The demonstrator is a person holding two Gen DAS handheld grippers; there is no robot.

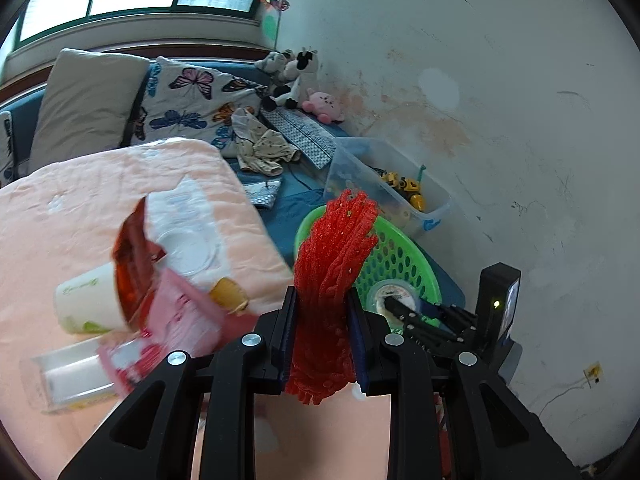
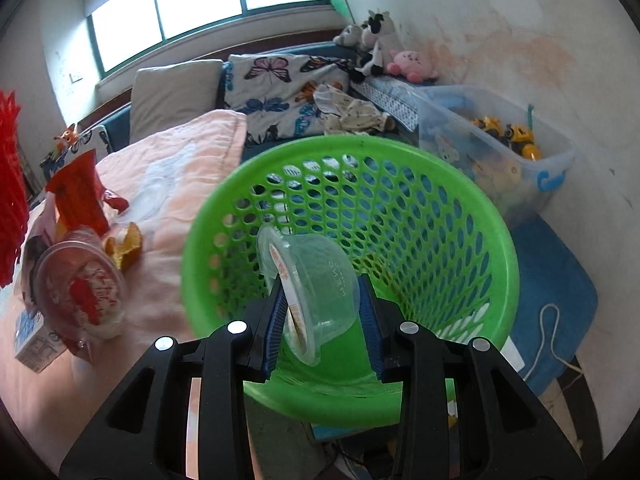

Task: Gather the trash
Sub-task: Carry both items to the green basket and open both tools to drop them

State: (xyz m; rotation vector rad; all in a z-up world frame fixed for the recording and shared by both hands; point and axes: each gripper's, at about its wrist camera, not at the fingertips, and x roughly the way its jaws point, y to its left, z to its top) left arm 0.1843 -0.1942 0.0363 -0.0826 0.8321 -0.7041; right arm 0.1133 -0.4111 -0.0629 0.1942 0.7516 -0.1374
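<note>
Right gripper (image 2: 320,316) loosely holds clear cup (image 2: 316,280) over green basket (image 2: 496,264); we release centred. Left gripper (image 1: 322,320) grasps red netting (image 1: 336,264).

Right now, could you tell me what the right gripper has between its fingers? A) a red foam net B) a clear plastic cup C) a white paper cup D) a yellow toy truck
B: the right gripper has the clear plastic cup between its blue pads, above the green basket.
</note>
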